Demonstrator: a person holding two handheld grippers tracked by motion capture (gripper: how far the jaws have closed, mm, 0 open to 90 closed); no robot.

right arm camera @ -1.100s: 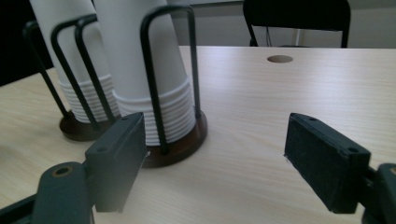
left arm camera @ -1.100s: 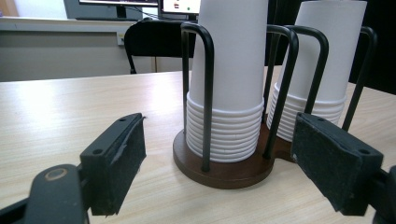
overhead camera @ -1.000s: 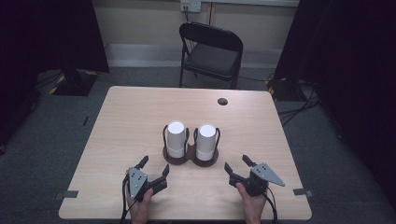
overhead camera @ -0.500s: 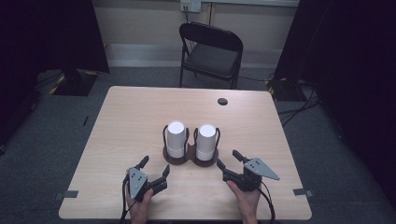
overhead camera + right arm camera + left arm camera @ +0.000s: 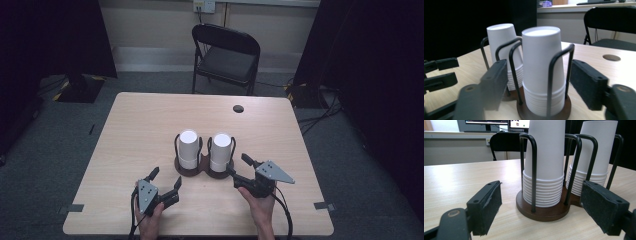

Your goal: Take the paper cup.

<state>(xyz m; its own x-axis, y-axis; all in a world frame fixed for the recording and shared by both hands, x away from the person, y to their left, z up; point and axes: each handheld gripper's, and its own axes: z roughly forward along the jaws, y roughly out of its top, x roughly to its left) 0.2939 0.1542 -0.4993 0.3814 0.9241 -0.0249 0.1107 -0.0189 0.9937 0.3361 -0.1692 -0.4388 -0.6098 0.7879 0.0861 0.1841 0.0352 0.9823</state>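
Reading the high view from left to right: the left gripper [image 5: 166, 181] sits at the lower left of the table [image 5: 130, 130], jaws apart and holding nothing, aimed up the frame toward the left cup stack [image 5: 188, 149]. That stack and the right cup stack [image 5: 220, 152] stand upside down, side by side, at the centre of the frame in a dark wooden holder [image 5: 200, 169] fenced by black wire hoops [image 5: 176, 145]. The right gripper [image 5: 238, 167] lies at the lower right, jaws likewise apart and empty, its tips just beside the holder's right disc.

In the left gripper view, the wire hoops [image 5: 534, 170] cross the face of the left cup stack [image 5: 545, 162]; in the right gripper view, the right cup stack [image 5: 543, 70] stands between the two pads, with hoops [image 5: 551, 82] on either flank.

Likely hazards, as judged from this arrangement: the hoops stand in the way of a sideways pinch, so a jaw closing low would probably strike wire rather than paper. A hard squeeze could crush the thin top cup. Nested cups may cling, so that several rise together, or the light holder lifts or tips unless steadied. A jaw catching a hoop could drag both stacks across the table.

Surroundings: a small round port [image 5: 238, 108] at the upper right of the tabletop, a black folding chair [image 5: 225, 55] beyond the far edge at the top centre, and dark curtains [image 5: 50, 35] on both sides. None of these obstructs the approach.
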